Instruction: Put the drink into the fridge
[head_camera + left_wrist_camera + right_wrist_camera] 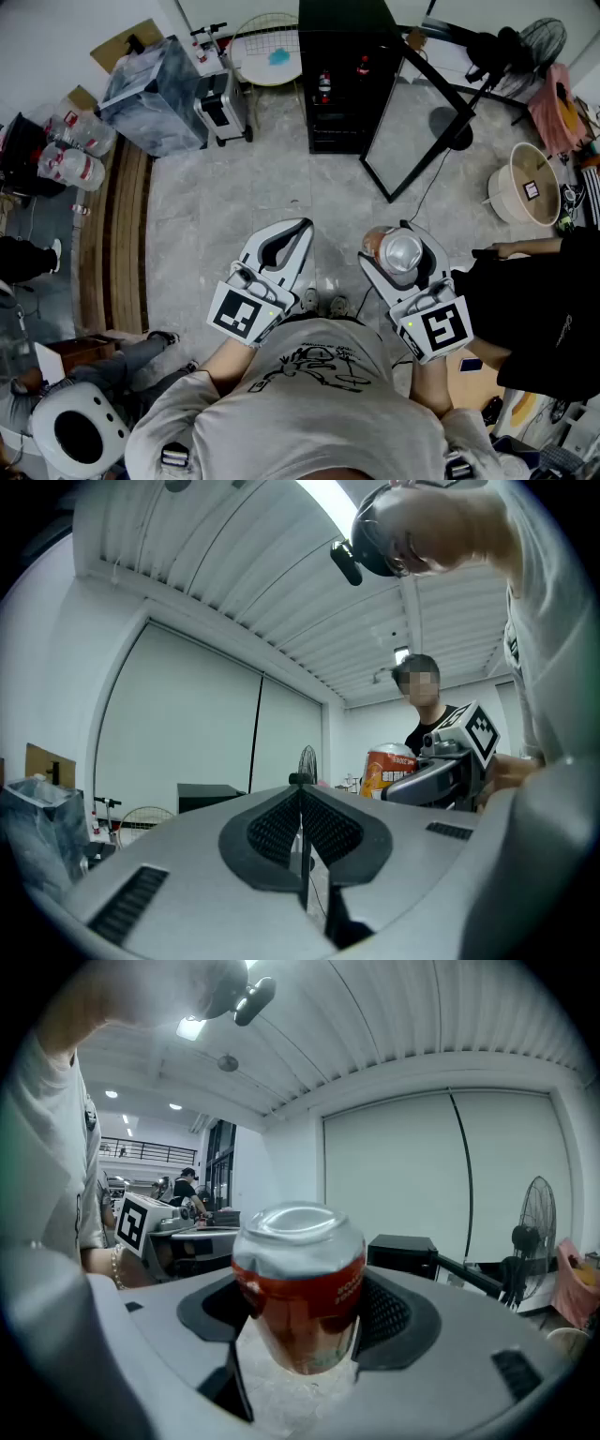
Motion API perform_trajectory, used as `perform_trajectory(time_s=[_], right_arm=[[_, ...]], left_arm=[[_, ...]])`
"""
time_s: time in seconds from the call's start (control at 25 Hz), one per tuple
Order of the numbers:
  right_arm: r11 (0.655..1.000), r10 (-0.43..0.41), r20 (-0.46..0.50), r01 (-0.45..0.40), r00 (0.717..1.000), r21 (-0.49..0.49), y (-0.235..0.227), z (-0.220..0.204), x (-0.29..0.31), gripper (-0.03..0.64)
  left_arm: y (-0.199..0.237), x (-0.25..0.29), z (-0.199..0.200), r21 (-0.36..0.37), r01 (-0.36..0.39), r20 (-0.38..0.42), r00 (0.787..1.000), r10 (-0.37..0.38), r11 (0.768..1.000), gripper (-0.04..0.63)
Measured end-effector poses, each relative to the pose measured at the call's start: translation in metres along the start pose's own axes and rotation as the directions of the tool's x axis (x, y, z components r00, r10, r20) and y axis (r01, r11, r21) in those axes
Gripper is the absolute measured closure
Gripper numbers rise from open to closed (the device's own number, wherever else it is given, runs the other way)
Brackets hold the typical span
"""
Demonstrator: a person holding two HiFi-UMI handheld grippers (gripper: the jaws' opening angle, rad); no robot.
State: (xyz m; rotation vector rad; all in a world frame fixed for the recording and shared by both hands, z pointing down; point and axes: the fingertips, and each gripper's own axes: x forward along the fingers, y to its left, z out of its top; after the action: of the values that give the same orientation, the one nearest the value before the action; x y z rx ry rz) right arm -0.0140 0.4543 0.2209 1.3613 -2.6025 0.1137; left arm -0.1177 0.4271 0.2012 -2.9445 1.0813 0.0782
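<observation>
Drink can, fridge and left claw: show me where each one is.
drink can (302, 1288), right gripper view, on its orange side wall.
fridge (342, 28), head view, on its black top.
left claw (303, 227), head view, at the tips of its closed fingers.

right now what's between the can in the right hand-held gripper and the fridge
Only bare grey floor lies between can and fridge in the head view; the open door stands just right of it.

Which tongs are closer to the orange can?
Right. The right tongs grip the can between their jaws; the left tongs sit shut and empty off to its left.
</observation>
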Motion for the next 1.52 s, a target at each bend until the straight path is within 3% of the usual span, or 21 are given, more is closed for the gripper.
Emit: perform_trajectory(time_s=[0.84, 1.2, 1.52], right_arm=[[1.0, -0.004, -0.017, 0.004, 1.0, 0.013, 0.022, 0.009, 0.06, 0.278], [1.0, -0.011, -0.015, 0.012, 1.0, 0.011, -0.023, 0.018, 0.089, 0.278], [1.0, -0.016, 0.008, 0.016, 1.0, 0.018, -0.091, 0.017, 0.109, 0.278]], left_arm=[[0.056, -0.01, -0.002, -0.03, 0.019, 0.025, 1.0, -0.018, 0.999, 0.572], [0.082, 0.036, 0.003, -0.023, 0.018, 0.025, 1.0, -0.018, 1.0, 0.574], [0.095, 0.105, -0.004, 0.003, 0.018, 0.007, 1.0, -0.018, 1.0, 0.574]])
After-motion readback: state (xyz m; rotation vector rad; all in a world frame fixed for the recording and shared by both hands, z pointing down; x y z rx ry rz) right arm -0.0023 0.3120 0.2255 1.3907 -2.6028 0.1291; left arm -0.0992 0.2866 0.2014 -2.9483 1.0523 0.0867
